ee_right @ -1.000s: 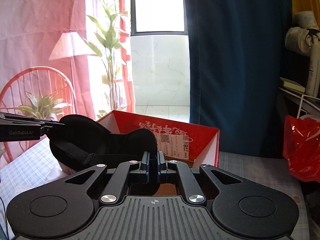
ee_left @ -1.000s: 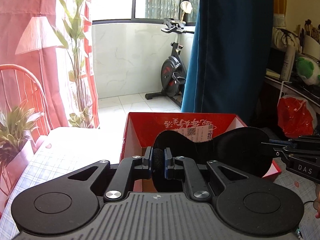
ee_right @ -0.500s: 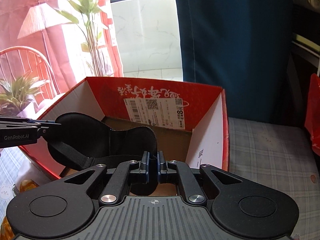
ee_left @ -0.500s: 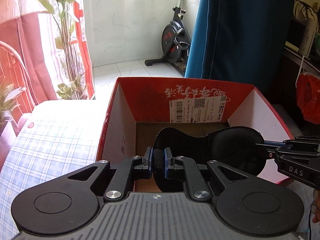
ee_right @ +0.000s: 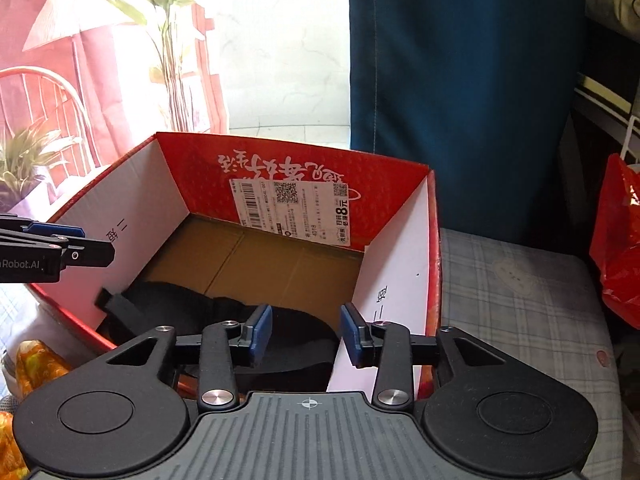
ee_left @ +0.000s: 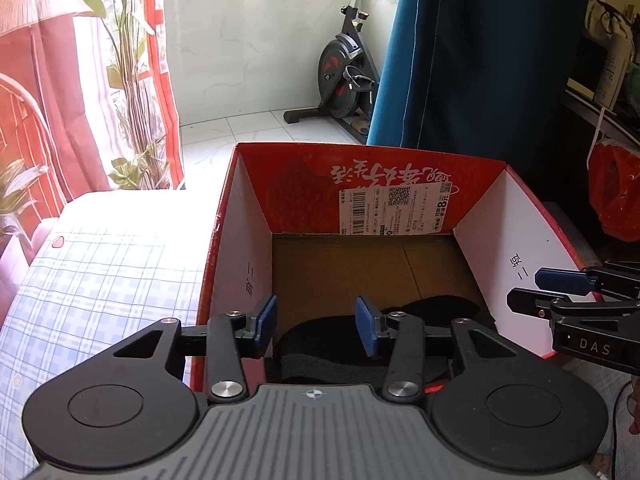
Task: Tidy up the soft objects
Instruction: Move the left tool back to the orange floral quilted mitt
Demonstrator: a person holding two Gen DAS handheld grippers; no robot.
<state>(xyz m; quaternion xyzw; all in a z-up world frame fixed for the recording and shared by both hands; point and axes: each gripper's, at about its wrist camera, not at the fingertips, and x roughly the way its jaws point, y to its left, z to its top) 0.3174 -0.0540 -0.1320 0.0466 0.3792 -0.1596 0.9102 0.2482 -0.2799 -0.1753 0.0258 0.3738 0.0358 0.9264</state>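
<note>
A black soft eye mask (ee_left: 436, 306) with an elastic strap lies on the brown floor of the red cardboard box (ee_left: 400, 168), at its near side. It also shows in the right wrist view (ee_right: 168, 300) inside the box (ee_right: 304, 168). My left gripper (ee_left: 316, 326) is open and empty above the mask, over the box's near edge. My right gripper (ee_right: 306, 334) is open and empty over the box's near right corner. The right gripper's fingers (ee_left: 560, 280) show at the right of the left view; the left gripper's fingers (ee_right: 60, 240) show at the left of the right view.
The box stands on a checked cloth (ee_left: 100, 272) that also covers the right side (ee_right: 520, 300). A red plastic bag (ee_right: 620, 256) sits far right. An orange patterned object (ee_right: 36, 364) lies left of the box. A blue curtain (ee_left: 480, 52) hangs behind.
Both grippers were shut on the eye mask and held it over the box. They lowered it, opened, and the mask now lies on the box floor.
</note>
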